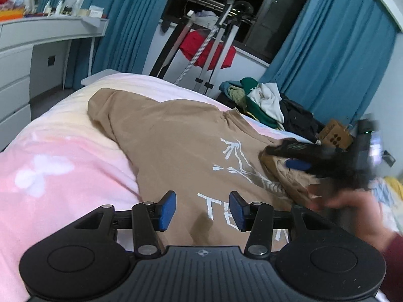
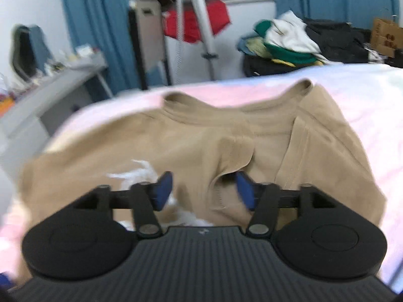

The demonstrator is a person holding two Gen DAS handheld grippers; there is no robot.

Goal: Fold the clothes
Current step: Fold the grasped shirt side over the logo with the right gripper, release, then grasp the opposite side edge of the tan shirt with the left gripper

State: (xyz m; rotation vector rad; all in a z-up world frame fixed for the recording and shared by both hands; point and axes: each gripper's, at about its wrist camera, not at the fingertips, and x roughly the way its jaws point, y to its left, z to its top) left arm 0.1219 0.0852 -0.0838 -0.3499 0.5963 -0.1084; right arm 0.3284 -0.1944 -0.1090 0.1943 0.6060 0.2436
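Note:
A tan T-shirt (image 1: 176, 141) with white print lies spread on a pink bed cover (image 1: 50, 166). My left gripper (image 1: 202, 210) is open and empty, low over the shirt's printed lower part. In the left wrist view my right gripper (image 1: 289, 159) sits blurred at the right, over a folded-in tan sleeve. In the right wrist view my right gripper (image 2: 204, 188) is open over the shirt (image 2: 176, 141), with a raised fold of tan cloth (image 2: 234, 163) between its fingers; the collar (image 2: 226, 108) lies beyond.
A heap of mixed clothes (image 1: 267, 103) lies past the bed at the right, also in the right wrist view (image 2: 289, 42). A cardboard box (image 1: 335, 133) stands beside it. A drying rack with a red garment (image 1: 209, 47), blue curtains and a white dresser (image 1: 15, 70) stand around.

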